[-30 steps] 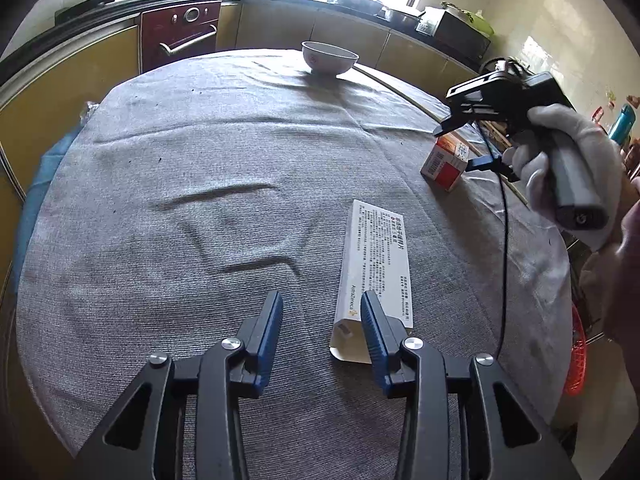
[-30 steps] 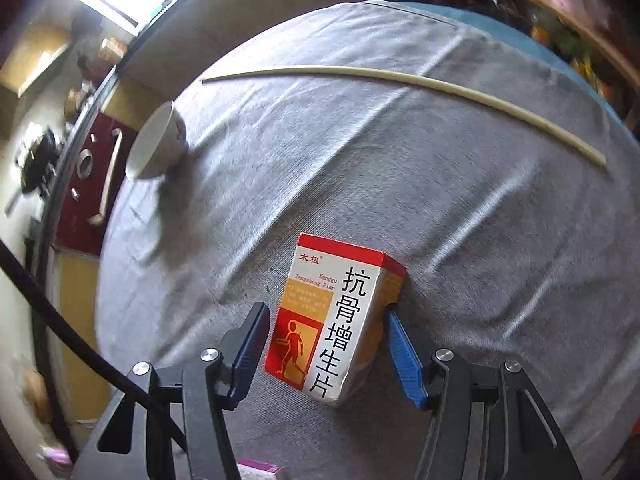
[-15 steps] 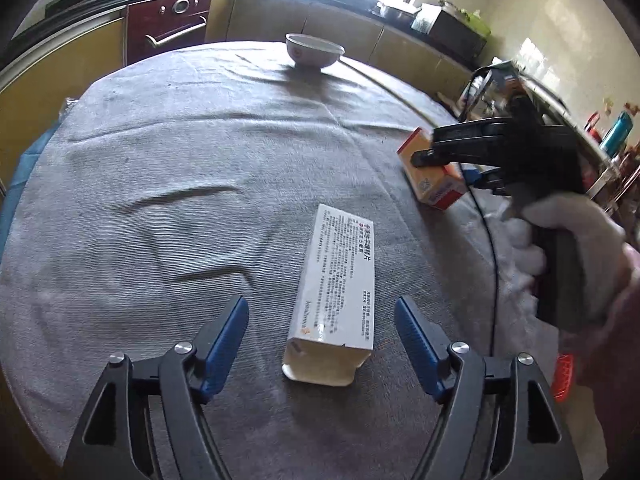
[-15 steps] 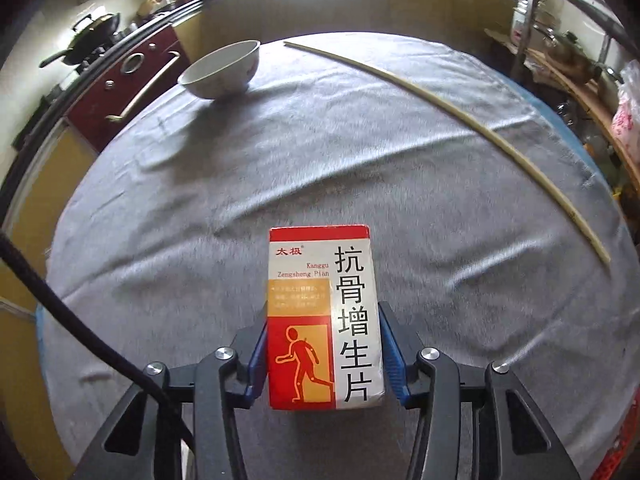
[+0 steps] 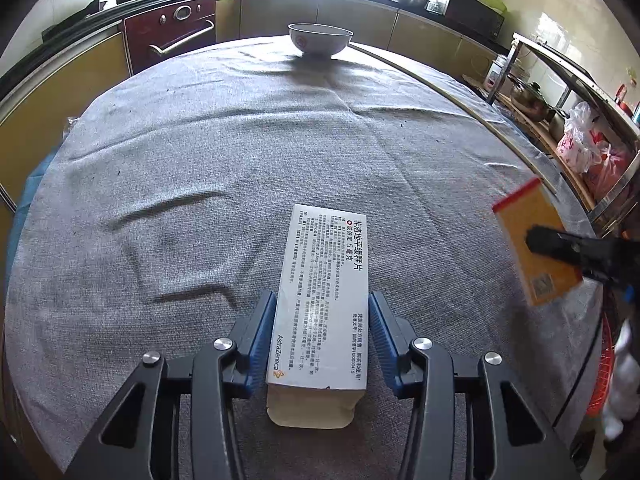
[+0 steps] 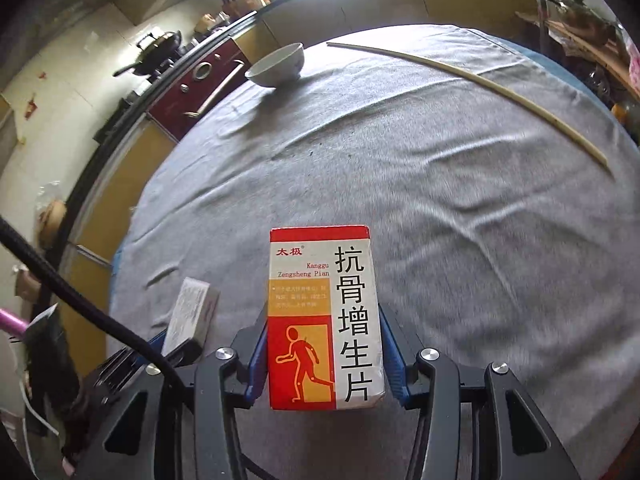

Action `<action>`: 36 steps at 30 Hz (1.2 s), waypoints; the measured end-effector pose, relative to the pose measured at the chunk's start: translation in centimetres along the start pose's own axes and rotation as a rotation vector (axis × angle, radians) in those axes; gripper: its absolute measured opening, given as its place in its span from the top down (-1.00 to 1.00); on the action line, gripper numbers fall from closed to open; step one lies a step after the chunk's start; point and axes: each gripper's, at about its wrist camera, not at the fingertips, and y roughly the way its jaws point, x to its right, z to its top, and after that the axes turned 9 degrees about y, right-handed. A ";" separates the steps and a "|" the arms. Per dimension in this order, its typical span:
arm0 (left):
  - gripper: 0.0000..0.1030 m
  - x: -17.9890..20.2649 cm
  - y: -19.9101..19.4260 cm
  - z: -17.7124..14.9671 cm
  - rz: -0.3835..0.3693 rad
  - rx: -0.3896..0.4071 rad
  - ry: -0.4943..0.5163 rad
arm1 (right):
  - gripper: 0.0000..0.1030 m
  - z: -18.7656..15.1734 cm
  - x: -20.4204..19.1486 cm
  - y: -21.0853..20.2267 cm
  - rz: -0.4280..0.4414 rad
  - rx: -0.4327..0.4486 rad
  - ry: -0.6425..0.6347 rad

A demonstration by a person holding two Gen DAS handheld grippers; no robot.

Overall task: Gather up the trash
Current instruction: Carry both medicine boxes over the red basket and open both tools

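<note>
My left gripper (image 5: 322,328) is shut on a long white medicine box (image 5: 324,296) with black print, its blue pads pressing both long sides on the grey tablecloth. My right gripper (image 6: 323,354) is shut on a red, orange and white medicine box (image 6: 324,316) and holds it above the table. That box also shows at the right of the left wrist view (image 5: 532,240), lifted and tilted. The white box and the left gripper show at lower left in the right wrist view (image 6: 192,314).
A white bowl (image 5: 320,39) stands at the table's far side. A long thin pale stick (image 6: 472,76) lies along the far right of the cloth. Kitchen cabinets and a dark red oven (image 5: 172,38) ring the table. A shelf with pots and bags (image 5: 580,136) stands right.
My left gripper moved forward and closed on the white box. My right gripper closed on the red box, lifted it off the table and carried it toward the near right.
</note>
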 end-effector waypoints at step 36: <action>0.06 20.8 -10.8 -1.3 0.156 0.194 0.398 | 0.01 -10.4 15.2 -19.0 0.248 0.366 0.137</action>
